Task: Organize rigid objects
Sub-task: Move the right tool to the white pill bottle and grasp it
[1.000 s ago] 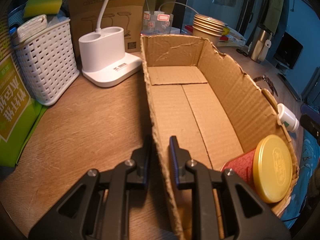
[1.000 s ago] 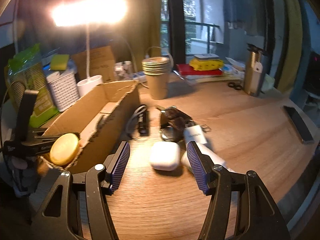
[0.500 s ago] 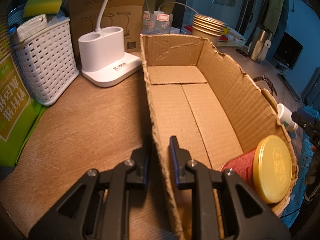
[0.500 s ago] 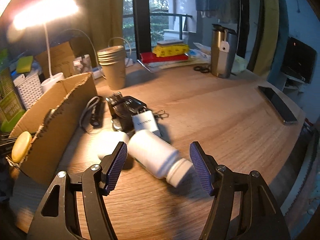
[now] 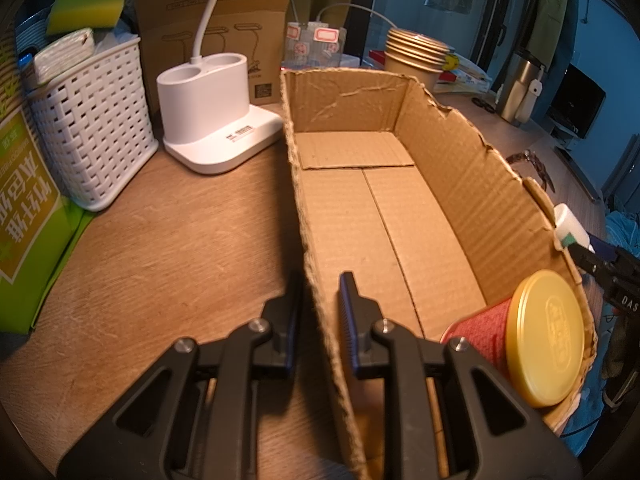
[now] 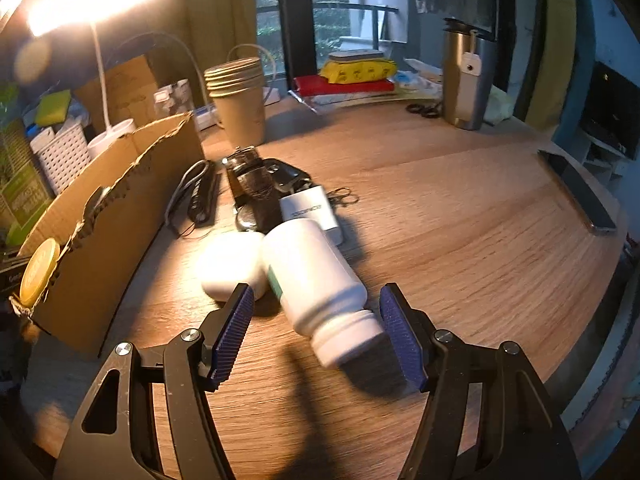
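A torn cardboard box (image 5: pixel 472 184) stands on the wooden table, and a red can with a gold lid (image 5: pixel 544 344) lies in its near right corner. My left gripper (image 5: pixel 320 284) is shut on the box's near left wall. A white plastic bottle (image 6: pixel 312 272) lies on its side outside the box, cap toward me. My right gripper (image 6: pixel 316 300) is open and straddles the bottle's cap end. The right pad is close to the cap and the left pad stands clear. A white earbud case (image 6: pixel 232 264) touches the bottle on its left.
Behind the bottle lie a white charger (image 6: pixel 312 212), dark keys and a pouch (image 6: pixel 260 188), and a black flashlight (image 6: pixel 200 200). Stacked paper cups (image 6: pixel 238 100), a steel tumbler (image 6: pixel 464 80) and a phone (image 6: pixel 576 192) stand farther off. A white basket (image 5: pixel 92 120) and a lamp base (image 5: pixel 216 108) are left of the box.
My right gripper has swung right from the earbud case and sunk over the white bottle, with its jaws a little wider. The left gripper and the box have not moved.
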Demonstrator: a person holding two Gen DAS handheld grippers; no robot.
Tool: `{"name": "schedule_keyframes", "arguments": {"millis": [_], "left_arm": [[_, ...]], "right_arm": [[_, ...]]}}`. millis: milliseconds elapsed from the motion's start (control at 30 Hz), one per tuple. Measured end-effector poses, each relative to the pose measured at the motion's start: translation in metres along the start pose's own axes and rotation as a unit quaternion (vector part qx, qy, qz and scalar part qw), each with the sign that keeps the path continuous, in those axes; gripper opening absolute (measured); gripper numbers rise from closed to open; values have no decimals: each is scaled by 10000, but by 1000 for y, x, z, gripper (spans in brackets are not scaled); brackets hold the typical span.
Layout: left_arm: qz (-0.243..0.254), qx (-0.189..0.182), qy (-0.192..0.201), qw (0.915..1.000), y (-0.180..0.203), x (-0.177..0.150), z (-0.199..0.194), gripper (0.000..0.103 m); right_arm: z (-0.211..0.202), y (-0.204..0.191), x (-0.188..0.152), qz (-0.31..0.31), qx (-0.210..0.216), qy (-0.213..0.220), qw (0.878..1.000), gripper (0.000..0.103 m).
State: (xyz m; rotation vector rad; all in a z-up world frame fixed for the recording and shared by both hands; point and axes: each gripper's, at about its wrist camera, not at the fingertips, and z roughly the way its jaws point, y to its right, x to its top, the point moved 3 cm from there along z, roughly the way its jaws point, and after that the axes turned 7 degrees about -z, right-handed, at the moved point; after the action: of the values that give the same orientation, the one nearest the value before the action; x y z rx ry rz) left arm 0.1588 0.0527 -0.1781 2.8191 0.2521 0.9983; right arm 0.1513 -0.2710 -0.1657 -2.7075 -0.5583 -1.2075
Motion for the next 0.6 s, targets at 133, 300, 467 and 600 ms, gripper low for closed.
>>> {"name": "schedule_keyframes", "arguments": {"millis": [133, 300, 467, 600], "left_arm": [[-1, 0, 0, 10000, 0, 0, 0, 20], [-1, 0, -1, 10000, 0, 0, 0, 20], [0, -3, -1, 10000, 1, 0, 0, 20], [-3, 0, 0, 10000, 0, 0, 0, 20]], "right_arm": [[3, -3, 0, -108, -81, 16, 9999, 69], [9, -1, 5, -142, -219, 154, 9995, 69], [12, -4, 7, -157, -111, 166, 9997, 69], [11, -6, 7, -190, -84, 189, 9996, 59]]}}
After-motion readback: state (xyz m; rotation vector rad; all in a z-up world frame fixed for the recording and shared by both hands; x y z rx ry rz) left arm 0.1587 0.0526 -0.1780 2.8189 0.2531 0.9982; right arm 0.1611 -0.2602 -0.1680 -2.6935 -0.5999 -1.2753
